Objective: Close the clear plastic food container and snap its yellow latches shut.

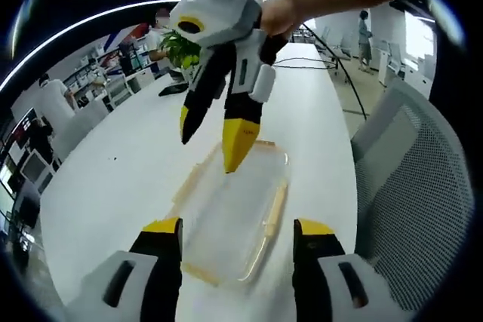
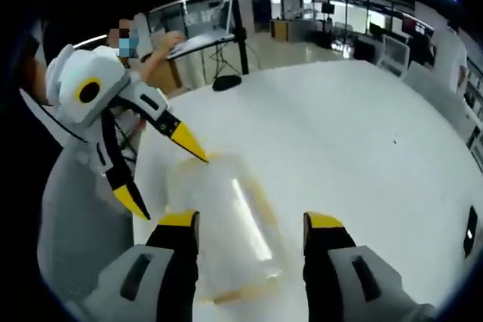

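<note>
A clear plastic food container (image 1: 234,213) with yellow latches (image 1: 278,203) along its edges lies flat on the white table (image 1: 121,164). My left gripper (image 1: 238,228) is open, its jaws on either side of the container's near end. A hand holds my right gripper (image 1: 211,139) open above the container's far end, tips pointing down, nothing between them. In the right gripper view the container (image 2: 226,216) looks blurred between the jaws of my open right gripper (image 2: 251,220). The left gripper (image 2: 160,171) reaches in from the left, one yellow tip at the container's far edge.
A grey mesh chair (image 1: 415,171) stands close to the table's edge beside the container. A green plant (image 1: 179,47) and a dark flat thing sit farther along the table. A black stand base (image 2: 226,81) rests at the table's far end. People are in the background.
</note>
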Tool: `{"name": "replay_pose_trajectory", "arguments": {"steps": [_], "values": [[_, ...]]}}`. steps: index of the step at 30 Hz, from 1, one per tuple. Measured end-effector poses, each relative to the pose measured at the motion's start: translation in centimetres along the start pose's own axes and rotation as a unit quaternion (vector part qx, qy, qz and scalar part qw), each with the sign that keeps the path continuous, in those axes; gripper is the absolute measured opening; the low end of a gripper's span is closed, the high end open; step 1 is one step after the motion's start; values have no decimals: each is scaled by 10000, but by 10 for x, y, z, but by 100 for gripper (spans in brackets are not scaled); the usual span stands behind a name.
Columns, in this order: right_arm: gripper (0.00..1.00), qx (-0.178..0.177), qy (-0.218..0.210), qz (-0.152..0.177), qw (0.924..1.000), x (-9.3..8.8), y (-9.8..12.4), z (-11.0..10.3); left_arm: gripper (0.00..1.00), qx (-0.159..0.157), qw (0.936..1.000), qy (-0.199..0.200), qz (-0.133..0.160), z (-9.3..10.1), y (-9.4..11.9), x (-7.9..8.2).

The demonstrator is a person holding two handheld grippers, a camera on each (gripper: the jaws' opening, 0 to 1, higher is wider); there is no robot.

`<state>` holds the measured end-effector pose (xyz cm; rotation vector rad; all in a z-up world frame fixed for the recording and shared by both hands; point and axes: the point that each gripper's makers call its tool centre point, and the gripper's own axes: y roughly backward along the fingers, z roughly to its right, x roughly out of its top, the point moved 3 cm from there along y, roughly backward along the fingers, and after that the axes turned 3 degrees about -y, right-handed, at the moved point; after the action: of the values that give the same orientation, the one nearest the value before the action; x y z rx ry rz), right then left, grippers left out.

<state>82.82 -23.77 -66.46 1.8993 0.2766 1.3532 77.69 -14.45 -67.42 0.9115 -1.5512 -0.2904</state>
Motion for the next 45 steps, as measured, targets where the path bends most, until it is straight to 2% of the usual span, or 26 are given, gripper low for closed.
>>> {"name": "replay_pose_trajectory", "arguments": {"steps": [11,23,35,45], "values": [[60,-321,-49,287,9991,-20,21,-14,65,276,9983,518,29,-11,10,-13],[62,-703,54,259,9972,-56,25,-33,67,444,9951,878,-57,-11,20,-36],[59,-1042,-232,328,9937,-72,19,-31,60,406,9943,981,-73,-5,8,-41],[52,-1013,-276,376,9938,-76,12,-29,48,401,9938,1030,-140,-5,0,-47]]}}
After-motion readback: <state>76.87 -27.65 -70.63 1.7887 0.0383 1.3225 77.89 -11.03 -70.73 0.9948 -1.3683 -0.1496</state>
